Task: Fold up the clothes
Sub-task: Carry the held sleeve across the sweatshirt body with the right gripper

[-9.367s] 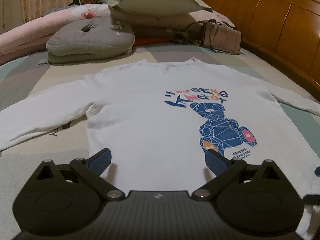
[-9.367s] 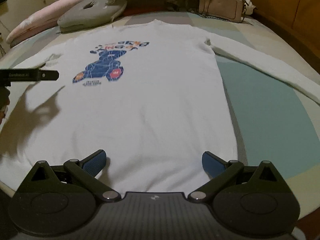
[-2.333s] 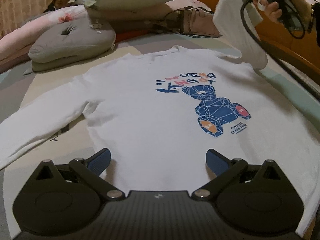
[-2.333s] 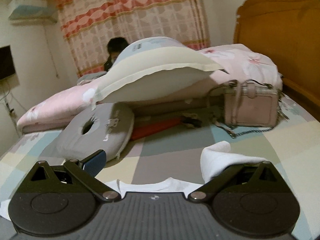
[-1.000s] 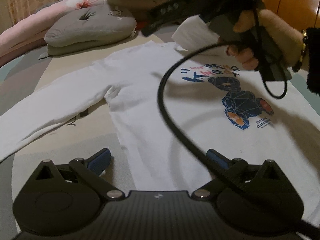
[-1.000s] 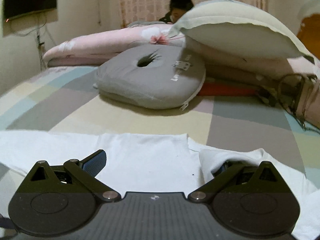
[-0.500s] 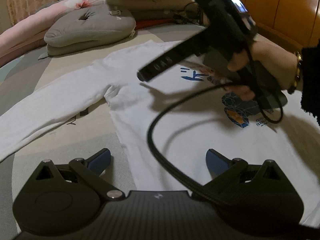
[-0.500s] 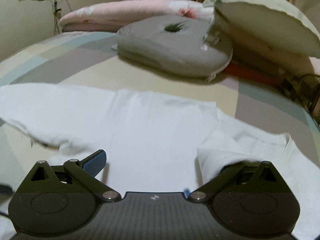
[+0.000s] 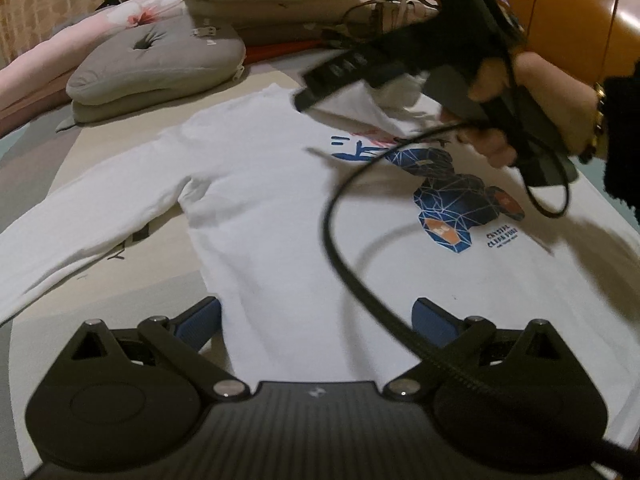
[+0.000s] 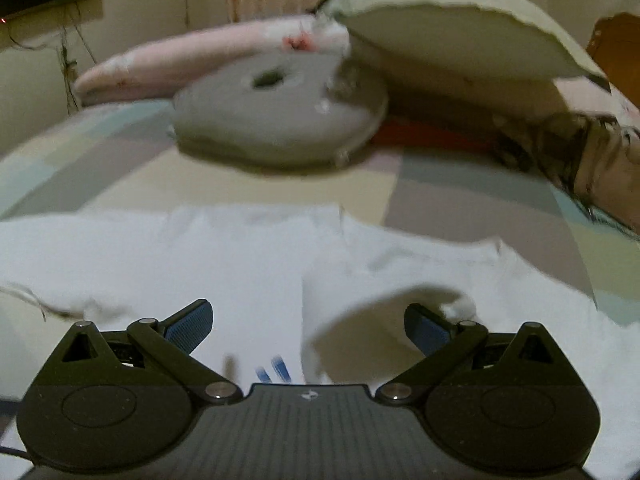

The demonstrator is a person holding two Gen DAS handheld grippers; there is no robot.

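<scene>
Left claw (image 9: 316,316) nearest, fingers wide apart, nothing between, poised over hem of white sweatshirt (image 9: 280,208). Sweatshirt flat on bed (image 9: 120,280), print up, left sleeve (image 9: 80,216) stretched out sideways. Right claw (image 10: 308,326) spread apart over chest area, empty; other sleeve (image 10: 360,308) lies folded across chest just ahead of it. Hand (image 9: 532,108) grips right tool, black cable (image 9: 344,248) looping down. Beyond collar: grey cushion (image 9: 156,64), pillows, handbag (image 9: 384,12).
</scene>
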